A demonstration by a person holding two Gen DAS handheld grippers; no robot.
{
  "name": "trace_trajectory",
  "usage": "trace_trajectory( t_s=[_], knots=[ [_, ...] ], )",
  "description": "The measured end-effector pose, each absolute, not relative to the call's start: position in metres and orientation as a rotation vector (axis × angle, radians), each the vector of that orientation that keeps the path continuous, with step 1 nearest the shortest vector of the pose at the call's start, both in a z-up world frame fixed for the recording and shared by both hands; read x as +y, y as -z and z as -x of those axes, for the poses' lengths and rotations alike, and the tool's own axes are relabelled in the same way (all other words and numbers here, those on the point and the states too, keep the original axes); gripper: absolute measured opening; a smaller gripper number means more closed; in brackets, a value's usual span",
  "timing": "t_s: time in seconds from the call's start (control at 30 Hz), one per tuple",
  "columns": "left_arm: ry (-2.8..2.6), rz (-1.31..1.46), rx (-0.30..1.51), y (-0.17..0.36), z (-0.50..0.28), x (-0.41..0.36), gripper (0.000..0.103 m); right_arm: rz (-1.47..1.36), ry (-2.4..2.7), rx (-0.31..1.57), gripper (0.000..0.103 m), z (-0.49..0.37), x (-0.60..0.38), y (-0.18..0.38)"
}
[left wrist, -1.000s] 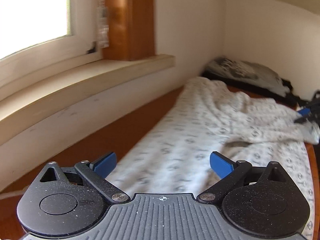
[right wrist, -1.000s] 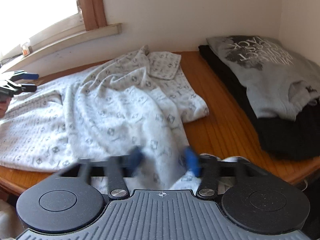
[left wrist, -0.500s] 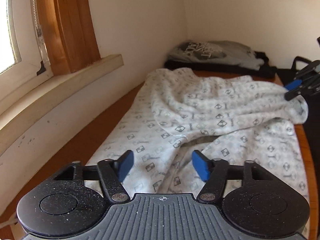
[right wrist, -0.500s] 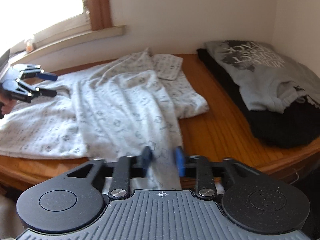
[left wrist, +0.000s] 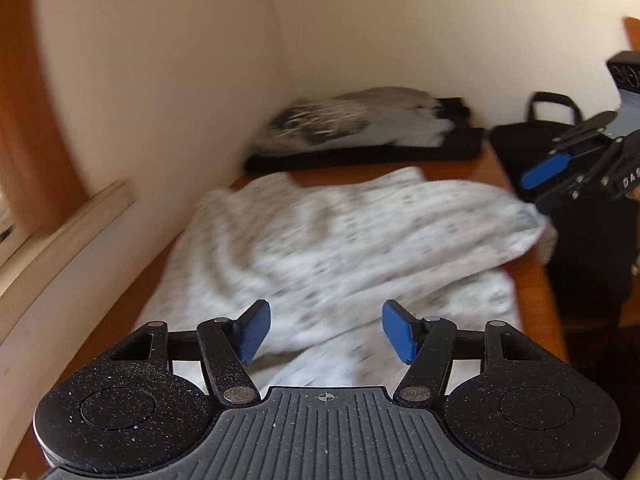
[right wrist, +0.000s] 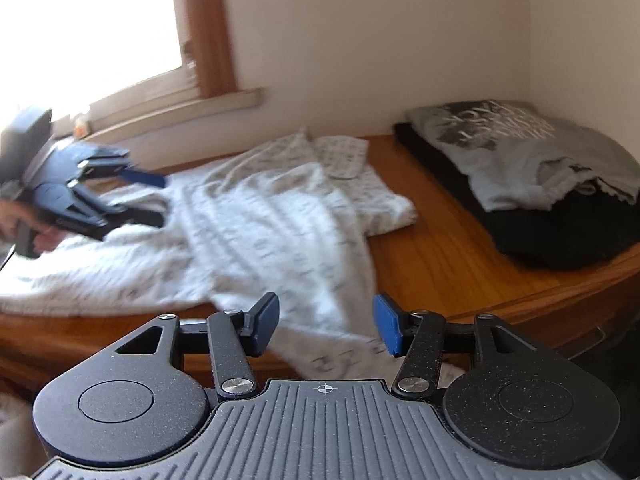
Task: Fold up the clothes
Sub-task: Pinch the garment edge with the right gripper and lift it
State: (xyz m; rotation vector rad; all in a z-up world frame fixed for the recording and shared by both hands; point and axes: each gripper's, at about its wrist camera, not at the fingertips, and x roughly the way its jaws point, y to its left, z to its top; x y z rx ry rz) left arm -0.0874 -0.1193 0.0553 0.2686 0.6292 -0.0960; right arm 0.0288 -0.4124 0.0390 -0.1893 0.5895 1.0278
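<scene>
Because the white patterned garment (right wrist: 256,220) lies rumpled and only partly folded across the wooden table (right wrist: 448,264), both grippers sit at its opposite ends, apparently between grips. At the window end, the left gripper (left wrist: 324,332) hangs over the cloth with its fingers partly spread and nothing pinched; fabric shows in the gap below, but the pads press on none of it. It looks set to take a fresh edge there. Toward the middle, one doubled layer drapes over the lower one, so a first fold seems made but not smoothed. Further right, the right gripper (right wrist: 326,326) hovers where a flap of the garment spills over the table's near edge; its jaws have just been opening, and the cloth between them is not clamped, probably a release. Beyond, in the corner, a grey printed shirt (right wrist: 520,148) rests on black clothing (right wrist: 568,236), likely the pile of finished pieces kept clear of the working space.
</scene>
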Motion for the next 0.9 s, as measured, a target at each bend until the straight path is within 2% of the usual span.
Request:
trace_trajectory(
  t_s=[0.2,0.3,0.57,0.67,0.73,0.8,0.87,0.9],
  knots=[
    [0.186,-0.346,0.655,-0.046,0.067,-0.162,0.066,0.265,-1.049,0.582,0.055,-0.019,-0.418,-0.036],
    [0.215,-0.372,0.663,-0.041,0.062,-0.174,0.066,0.334,-1.048,0.568,0.064,-0.020,-0.423,-0.032],
    [0.224,-0.363,0.674,-0.035,0.054,-0.179,0.066,0.395,-1.004,0.592,0.063,-0.041,-0.426,-0.010],
    [0.220,-0.347,0.668,-0.038,0.056,-0.175,0.066,0.432,-1.021,0.571,0.053,-0.038,-0.424,-0.005],
    [0.209,-0.334,0.666,-0.039,0.057,-0.171,0.066,0.446,-1.025,0.562,0.042,-0.037,-0.422,-0.004],
    [0.199,-0.324,0.665,-0.040,0.060,-0.167,0.066,0.461,-1.033,0.554,0.037,-0.036,-0.420,-0.003],
    [0.189,-0.315,0.662,-0.042,0.062,-0.163,0.066,0.479,-1.049,0.551,0.025,-0.034,-0.418,-0.003],
    [0.184,-0.310,0.659,-0.043,0.064,-0.160,0.066,0.484,-1.043,0.555,0.015,-0.033,-0.417,-0.004]
  ],
)
